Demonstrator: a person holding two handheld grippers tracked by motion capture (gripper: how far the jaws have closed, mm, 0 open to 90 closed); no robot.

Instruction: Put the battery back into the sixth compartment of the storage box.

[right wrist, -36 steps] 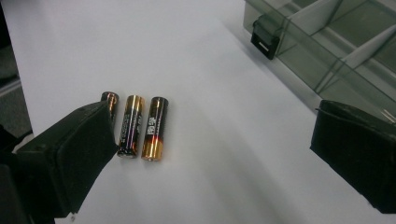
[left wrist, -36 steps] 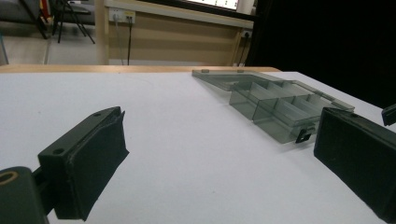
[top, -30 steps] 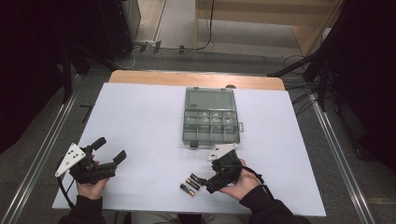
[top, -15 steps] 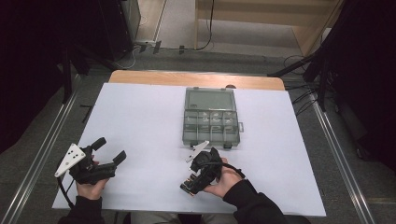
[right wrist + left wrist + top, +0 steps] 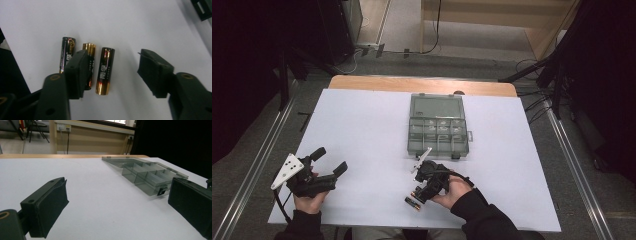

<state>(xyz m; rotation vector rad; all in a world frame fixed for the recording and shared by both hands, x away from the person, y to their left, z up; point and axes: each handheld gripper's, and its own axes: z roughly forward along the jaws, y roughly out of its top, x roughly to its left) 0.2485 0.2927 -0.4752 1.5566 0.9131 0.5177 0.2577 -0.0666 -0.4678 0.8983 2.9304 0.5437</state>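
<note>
Three batteries lie side by side on the white desk (image 5: 362,125), close to its near edge and right of centre. In the right gripper view they are black and gold: the left battery (image 5: 67,53), the middle battery (image 5: 89,50) and the right battery (image 5: 105,71). The right gripper (image 5: 112,72) points down at them with its jaws spread. One jaw overlaps the middle battery in that view; the other stands apart over bare desk. The right battery lies in the gap between the jaws; contact with it cannot be confirmed.

From above, the right gripper (image 5: 424,182) sits just beyond the batteries (image 5: 413,202), held by the right hand (image 5: 451,192).

A clear compartment box (image 5: 437,130) lies open near the centre of the desk, its lid laid flat toward the far edge. Its contents are too small to identify.

The left gripper (image 5: 329,162) is held by the left hand (image 5: 309,200) near the near left corner of the desk. Its jaws are spread wide and hold nothing. In the left gripper view, the box (image 5: 147,176) lies beyond the jaws, toward the right.
</note>
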